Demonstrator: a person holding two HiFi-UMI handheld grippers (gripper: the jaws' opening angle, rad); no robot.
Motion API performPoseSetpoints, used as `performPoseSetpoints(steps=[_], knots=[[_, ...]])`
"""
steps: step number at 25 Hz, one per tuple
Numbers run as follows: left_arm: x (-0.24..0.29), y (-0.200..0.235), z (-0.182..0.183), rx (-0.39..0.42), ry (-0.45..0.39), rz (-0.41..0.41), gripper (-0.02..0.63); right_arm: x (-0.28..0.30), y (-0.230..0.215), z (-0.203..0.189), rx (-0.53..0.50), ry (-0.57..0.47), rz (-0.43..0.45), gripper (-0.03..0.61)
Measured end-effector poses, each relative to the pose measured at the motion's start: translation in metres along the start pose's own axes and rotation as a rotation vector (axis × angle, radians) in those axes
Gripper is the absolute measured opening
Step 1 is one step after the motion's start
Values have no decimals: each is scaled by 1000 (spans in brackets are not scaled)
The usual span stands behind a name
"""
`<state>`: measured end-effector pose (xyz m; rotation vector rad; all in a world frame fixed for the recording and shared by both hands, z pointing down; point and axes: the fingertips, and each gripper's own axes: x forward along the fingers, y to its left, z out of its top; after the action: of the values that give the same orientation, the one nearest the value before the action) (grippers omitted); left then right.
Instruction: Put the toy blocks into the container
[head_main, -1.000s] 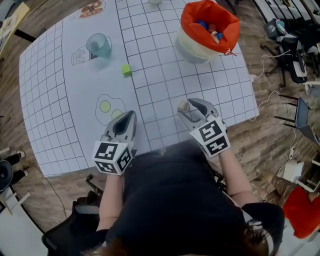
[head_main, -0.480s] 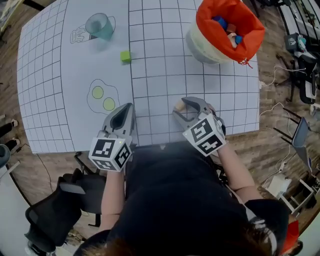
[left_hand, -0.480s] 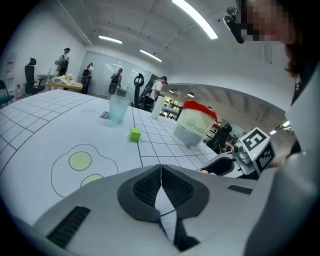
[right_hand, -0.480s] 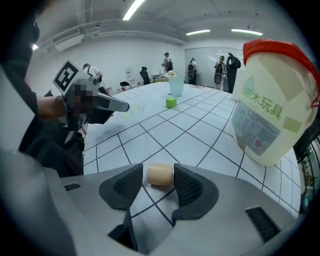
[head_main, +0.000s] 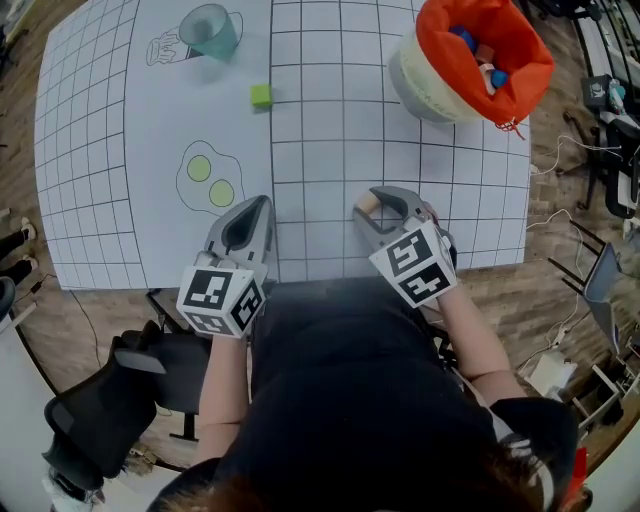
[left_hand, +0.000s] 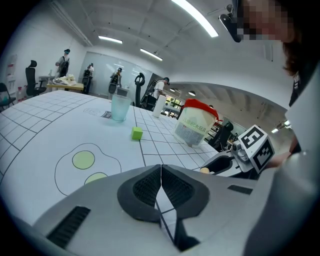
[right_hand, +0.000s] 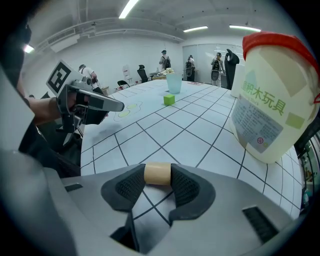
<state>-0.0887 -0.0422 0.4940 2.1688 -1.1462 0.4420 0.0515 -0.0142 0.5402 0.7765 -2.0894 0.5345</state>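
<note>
Tan block (right_hand: 157, 173) sits right between the right gripper's (right_hand: 157, 180) tips on the gridded mat (right_hand: 192, 142); the jaws are closing and the pads meet both its ends. Off to its left, the left gripper (left_hand: 161, 172) is pressed together on nothing. Ahead-left lies one green cube (right_hand: 169, 99), with one pale cup (right_hand: 174, 82) beyond it. Ahead-right stands one container (right_hand: 272, 105). The gripper views show only its wall, while the head view looks inside at several coloured blocks (head_main: 478, 52).
</note>
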Motion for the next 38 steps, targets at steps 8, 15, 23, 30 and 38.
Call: performPoseSetpoints(steps=[8, 15, 23, 30, 38], knots=[[-7, 1, 9, 36, 6, -22, 28, -10, 16, 16, 40, -32, 16, 172], [-14, -18, 49, 55, -54, -94, 27, -60, 15, 80, 103, -197, 35, 172], [-8, -50, 111, 147, -152, -219, 26, -119, -25, 131, 50, -323, -141, 172], [8, -77, 146, 214, -195, -283, 26, -170, -92, 155, 47, -410, -338, 172], [28, -89, 158, 221, -182, -294, 26, -195, -163, 156, 73, -444, -548, 172]])
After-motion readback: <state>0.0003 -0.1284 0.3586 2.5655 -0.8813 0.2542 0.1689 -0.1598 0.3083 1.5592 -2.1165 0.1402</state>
